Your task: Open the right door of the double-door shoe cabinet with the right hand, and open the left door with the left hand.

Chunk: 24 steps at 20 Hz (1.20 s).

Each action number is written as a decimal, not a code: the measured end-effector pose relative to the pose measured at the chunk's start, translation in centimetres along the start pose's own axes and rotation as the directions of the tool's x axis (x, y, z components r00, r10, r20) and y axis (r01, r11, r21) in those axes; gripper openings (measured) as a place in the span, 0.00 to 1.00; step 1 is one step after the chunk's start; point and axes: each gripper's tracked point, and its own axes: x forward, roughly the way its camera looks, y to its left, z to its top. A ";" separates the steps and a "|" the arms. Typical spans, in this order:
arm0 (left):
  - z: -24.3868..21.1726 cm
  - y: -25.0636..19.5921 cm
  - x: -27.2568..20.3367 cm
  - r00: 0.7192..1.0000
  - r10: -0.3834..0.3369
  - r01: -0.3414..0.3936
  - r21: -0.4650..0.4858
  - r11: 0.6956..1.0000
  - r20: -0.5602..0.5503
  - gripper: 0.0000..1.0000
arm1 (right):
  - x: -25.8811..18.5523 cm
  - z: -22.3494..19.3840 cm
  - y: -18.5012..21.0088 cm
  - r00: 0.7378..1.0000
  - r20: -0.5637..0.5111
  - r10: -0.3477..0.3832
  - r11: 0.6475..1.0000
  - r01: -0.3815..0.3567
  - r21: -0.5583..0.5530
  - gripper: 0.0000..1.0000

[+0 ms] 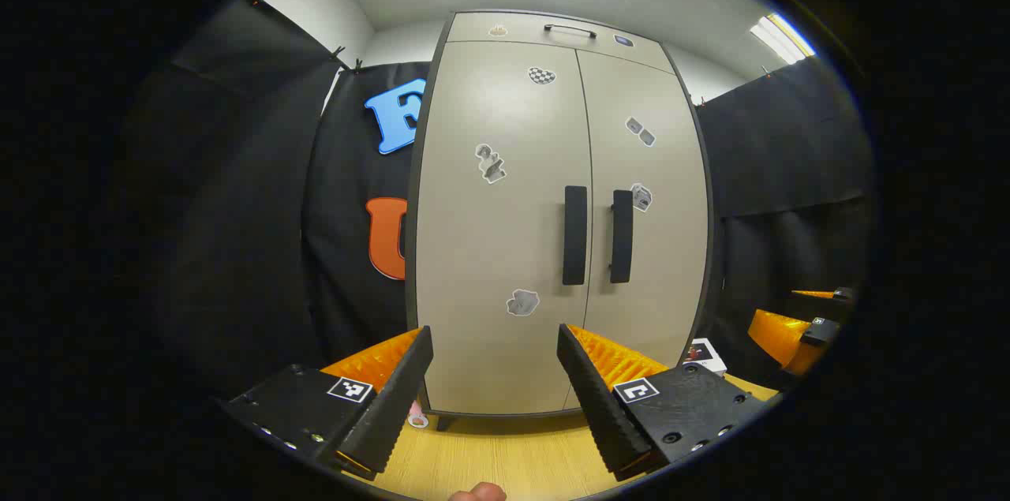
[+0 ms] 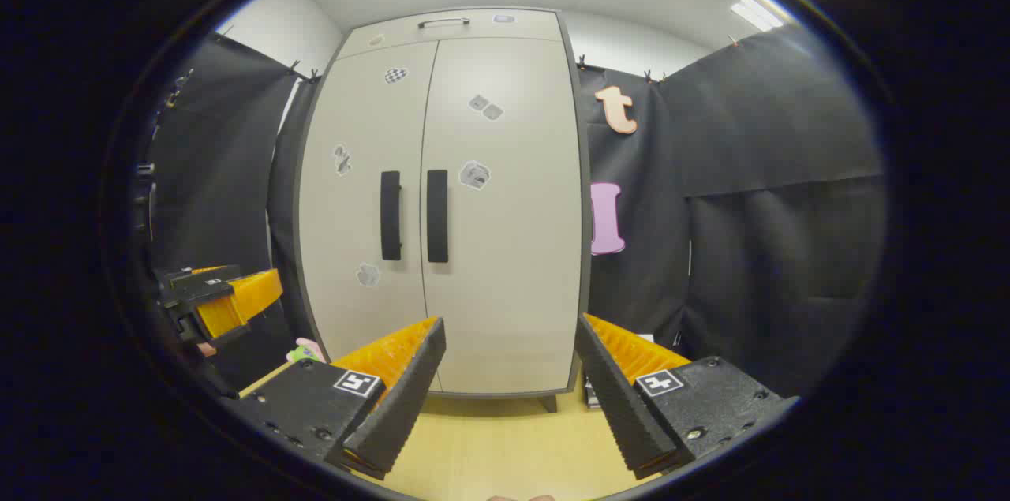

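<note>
Beige panels fill the middle of both views: the tall beige double-door shoe cabinet (image 1: 505, 193) stands on the pale wooden floor (image 1: 505, 454) against the black cloth wall, both doors closed and flush along the centre seam.

Left gripper view: your left gripper (image 1: 495, 359) is level and pointed straight at the cabinet, short of it. Jaws stand wide apart with nothing between them, and the bottom of the left door shows through the gap. The black vertical bar handle of the left door (image 1: 575, 235) sits above and a little right of your right finger, well apart from it. The matching black handle of the right door (image 1: 622, 236) is just beside it across the seam. Small grey stickers (image 1: 490, 162) dot both doors. A narrow drawer front with a slim dark pull (image 1: 570, 30) caps the cabinet. At the far right edge of this view you can see the right gripper (image 1: 805, 327), held low and off to the side of the cabinet.

Right gripper view: your right gripper (image 2: 509, 355) also sits level, facing the right door from a short way back, jaws spread wide and empty. The right door handle (image 2: 437, 215) is up and left of your left finger, not touched. The left door handle (image 2: 390, 215) lies next to it. Your left gripper (image 2: 221, 300) shows at the left edge, low, in front of the cabinet's left side.

A small pink and green object (image 2: 304, 349) lies on the floor by the cabinet's lower left corner; what it is cannot be made out.
</note>
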 end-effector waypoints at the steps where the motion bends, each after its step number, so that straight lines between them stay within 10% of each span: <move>1: 0.0 -0.1 0.0 1.000 -0.001 0.001 -0.002 1.000 0.001 0.95 | 0.0 -0.1 -0.1 1.000 -0.002 -0.003 1.000 0.003 0.000 1.00; 24: 1.1 -0.5 -0.9 1.000 -0.001 0.000 0.023 1.000 0.030 0.95 | -0.9 -0.8 0.4 1.000 -0.014 0.015 1.000 -0.015 -0.011 1.00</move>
